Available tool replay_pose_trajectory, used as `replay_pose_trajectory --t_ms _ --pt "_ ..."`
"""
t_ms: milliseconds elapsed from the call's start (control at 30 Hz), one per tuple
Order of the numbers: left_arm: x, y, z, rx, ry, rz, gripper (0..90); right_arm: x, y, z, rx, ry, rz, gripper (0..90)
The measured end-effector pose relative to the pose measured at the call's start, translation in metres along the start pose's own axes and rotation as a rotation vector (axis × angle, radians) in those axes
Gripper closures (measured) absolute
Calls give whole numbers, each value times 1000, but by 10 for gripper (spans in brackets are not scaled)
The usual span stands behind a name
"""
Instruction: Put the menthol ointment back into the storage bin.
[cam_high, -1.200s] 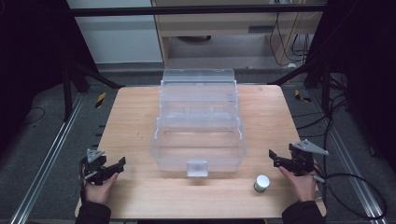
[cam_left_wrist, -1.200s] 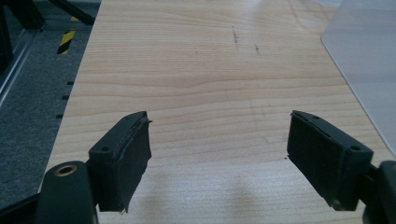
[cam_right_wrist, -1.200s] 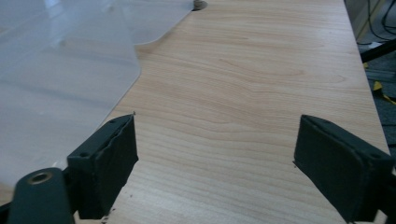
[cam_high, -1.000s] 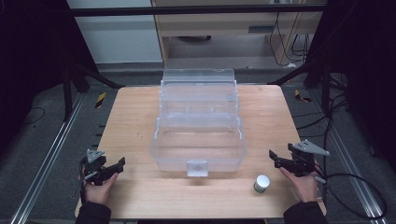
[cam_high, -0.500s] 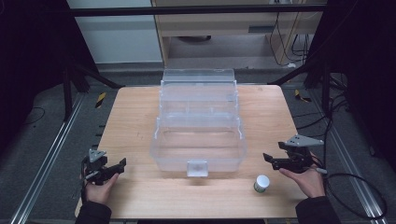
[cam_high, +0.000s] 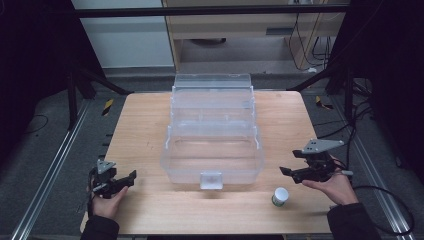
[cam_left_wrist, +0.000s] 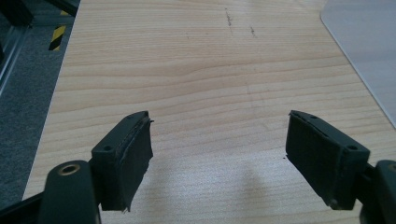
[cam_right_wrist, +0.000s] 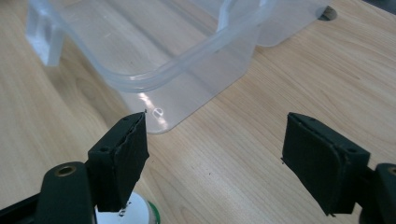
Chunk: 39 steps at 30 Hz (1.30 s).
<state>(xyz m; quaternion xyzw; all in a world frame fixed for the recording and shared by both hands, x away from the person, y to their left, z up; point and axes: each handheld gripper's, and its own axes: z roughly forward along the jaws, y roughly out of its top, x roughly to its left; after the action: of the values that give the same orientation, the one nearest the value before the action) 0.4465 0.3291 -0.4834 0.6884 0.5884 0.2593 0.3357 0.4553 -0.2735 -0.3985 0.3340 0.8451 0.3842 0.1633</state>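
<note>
At the far left of the high view, near seven o'clock on the pale wooden table (cam_high: 150, 120), the left gripper (cam_high: 129, 176) rests in the person's left hand (cam_high: 107, 200), aimed toward two o'clock. Its jaws stand wide apart with nothing between them; in the left gripper view (cam_left_wrist: 219, 154) bare wood grain lies between the two black pads (cam_left_wrist: 128, 161).

In the middle of the table sits the clear plastic storage box with its lid folded back (cam_high: 212, 135), a small latch tab at its six o'clock edge. In the right gripper view the box's rounded corner (cam_right_wrist: 159, 79) lies at eleven o'clock, ahead of the jaws.

The small white round jar with a green band (cam_high: 280, 196) stands on the wood at about five o'clock from the box, near it but apart, and at seven o'clock from the right gripper (cam_high: 285, 171). In the right gripper view the jar (cam_right_wrist: 135, 212) peeks out beneath the left-hand pad (cam_right_wrist: 121, 158).

The right gripper, held in the right hand (cam_high: 332, 187), points toward nine o'clock, at the box. Its jaws have just been closing a little yet gape wide, with nothing held between them.
</note>
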Motion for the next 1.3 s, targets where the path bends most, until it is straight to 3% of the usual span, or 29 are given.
replay_pose_trajectory --t_ms 233,500,567,933,1033,1300 --pt "0 0 0 2 -1 1 223 8 15 -6 94 76 -123 242" --pt "0 0 1 10 -6 7 224 15 20 -4 182 135 -191 244" --pt "0 0 1 9 -6 6 225 18 20 -2 221 156 -228 244" --pt "-1 0 1 14 -8 14 228 27 20 6 343 206 -310 259" --pt "-1 0 1 14 -6 17 230 32 19 9 388 218 -355 267" --pt "-1 0 1 16 -6 19 230 37 18 13 445 239 -392 302"
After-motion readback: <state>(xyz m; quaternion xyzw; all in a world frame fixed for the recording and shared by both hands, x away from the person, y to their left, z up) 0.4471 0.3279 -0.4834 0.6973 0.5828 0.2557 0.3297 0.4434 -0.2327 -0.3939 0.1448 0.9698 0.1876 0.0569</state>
